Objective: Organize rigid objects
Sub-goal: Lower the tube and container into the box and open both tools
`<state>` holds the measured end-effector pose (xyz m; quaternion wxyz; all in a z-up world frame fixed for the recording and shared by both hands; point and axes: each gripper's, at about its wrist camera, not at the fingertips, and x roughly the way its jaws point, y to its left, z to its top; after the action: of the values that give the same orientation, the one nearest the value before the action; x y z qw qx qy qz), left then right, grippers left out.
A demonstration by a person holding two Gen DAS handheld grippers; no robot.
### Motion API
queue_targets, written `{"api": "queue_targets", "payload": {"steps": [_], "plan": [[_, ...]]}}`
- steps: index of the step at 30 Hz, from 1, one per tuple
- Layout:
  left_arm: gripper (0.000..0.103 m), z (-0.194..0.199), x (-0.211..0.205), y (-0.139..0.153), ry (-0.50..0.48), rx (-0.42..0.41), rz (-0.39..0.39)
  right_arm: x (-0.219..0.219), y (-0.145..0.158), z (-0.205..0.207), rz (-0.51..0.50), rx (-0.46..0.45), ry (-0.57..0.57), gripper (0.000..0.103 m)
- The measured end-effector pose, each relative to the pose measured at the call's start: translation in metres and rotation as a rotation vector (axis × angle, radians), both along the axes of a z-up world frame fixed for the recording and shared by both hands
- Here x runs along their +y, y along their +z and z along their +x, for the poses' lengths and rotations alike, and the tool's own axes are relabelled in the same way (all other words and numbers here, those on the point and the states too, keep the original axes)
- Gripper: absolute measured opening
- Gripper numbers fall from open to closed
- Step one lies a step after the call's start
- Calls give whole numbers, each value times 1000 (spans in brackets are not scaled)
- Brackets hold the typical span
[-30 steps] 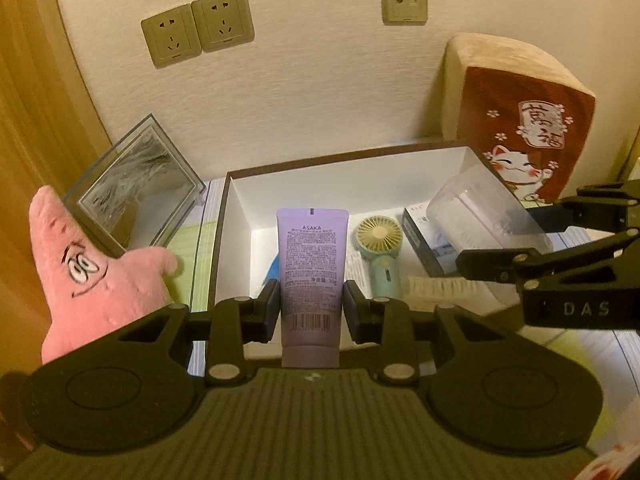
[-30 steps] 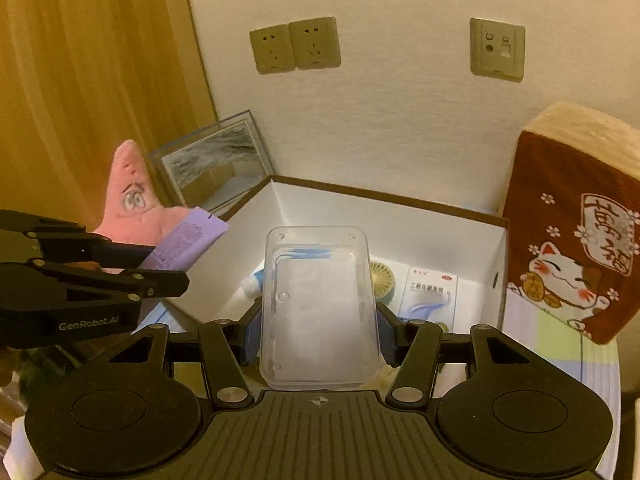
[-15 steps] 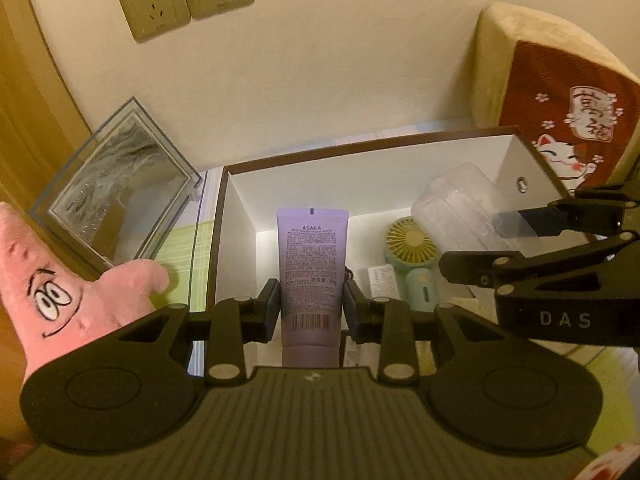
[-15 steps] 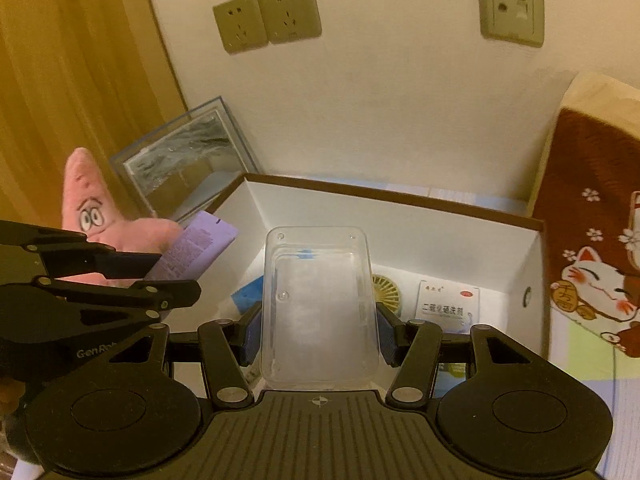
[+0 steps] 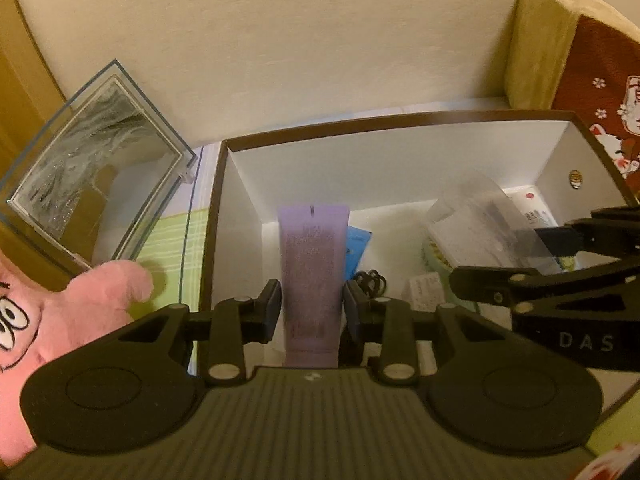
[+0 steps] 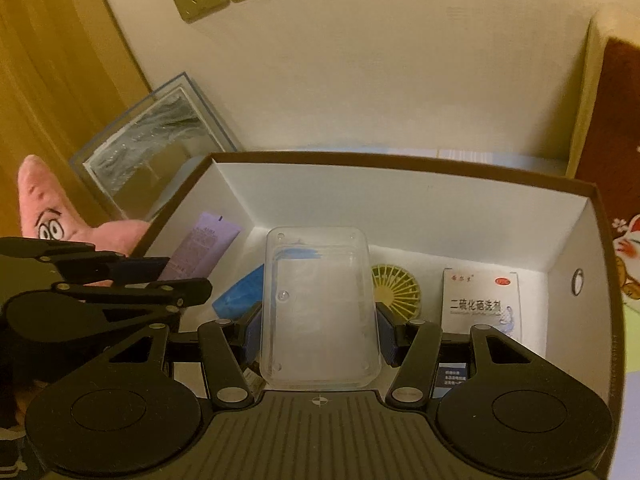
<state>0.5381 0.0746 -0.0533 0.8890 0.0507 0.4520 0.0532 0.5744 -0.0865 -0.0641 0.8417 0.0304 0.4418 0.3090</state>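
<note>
We've got the purple tube (image 5: pixel 313 276) pinched in the left gripper (image 5: pixel 312 312), long axis pointing straight out over the box (image 5: pixel 400 120), near its left wall. The clear plastic case (image 6: pixel 320 308) is clamped in the right gripper (image 6: pixel 319 336) over the box's middle, above the little fan (image 6: pixel 396 288), so both just need lowering in.

My two grippers hang over the open white box (image 6: pixel 420 208). Its left floor lies bare. A handheld fan (image 6: pixel 396 290), a medicine carton (image 6: pixel 482 304) and a blue packet (image 6: pixel 238 294) crowd the middle and right.
</note>
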Motion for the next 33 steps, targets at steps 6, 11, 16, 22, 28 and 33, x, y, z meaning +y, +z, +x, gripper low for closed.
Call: {"api": "queue_targets", "payload": {"steps": [6, 11, 16, 22, 28, 33], "plan": [[38, 2, 6, -2, -4, 7, -10, 5, -5, 5, 7, 18, -9, 56], [42, 0, 10, 0, 3, 11, -37, 9, -1, 8, 47, 10, -31, 56], [51, -9, 9, 7, 15, 1, -50, 3, 14, 3, 105, -51, -72, 74], [56, -28, 6, 22, 31, -23, -81, -17, 28, -14, 101, -65, -72, 76], [63, -60, -8, 42, 34, -70, -92, -46, 37, -42, 117, -73, -82, 78], [68, -95, -26, 58, 26, -108, -85, -74, 45, -78, 99, -97, -81, 79]]}}
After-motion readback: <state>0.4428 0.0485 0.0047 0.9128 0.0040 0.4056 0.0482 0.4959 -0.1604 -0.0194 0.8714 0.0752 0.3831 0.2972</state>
